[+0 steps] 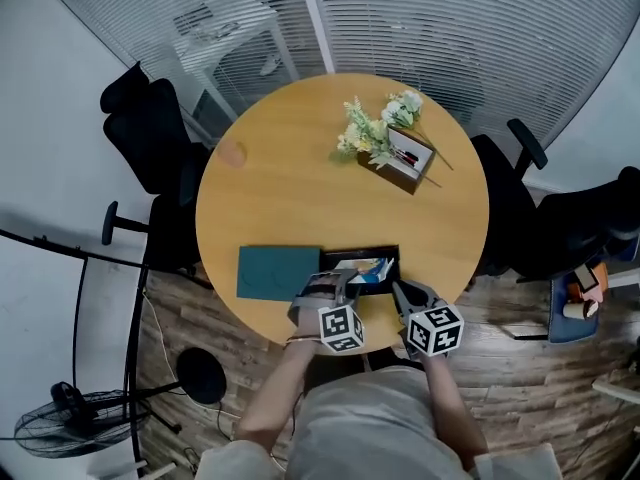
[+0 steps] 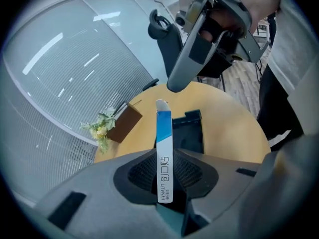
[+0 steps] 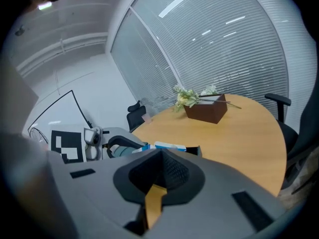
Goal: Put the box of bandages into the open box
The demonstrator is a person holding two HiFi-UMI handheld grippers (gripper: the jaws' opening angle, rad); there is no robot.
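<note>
Bright, even light; strong fisheye bending and dark corners, edges perhaps slightly soft.

The left claw [image 2: 164, 185] clamps the bandage box [image 2: 164, 143] upright, the open box [image 2: 194, 133] just beyond.

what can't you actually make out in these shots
- Inside of the open box: in the head view, mostly covered by the left gripper and the box of bandages.
- Most of the open box: in the right gripper view, behind the right gripper and its own jaws.
- Contents of the brown box: too small in the head view.
</note>
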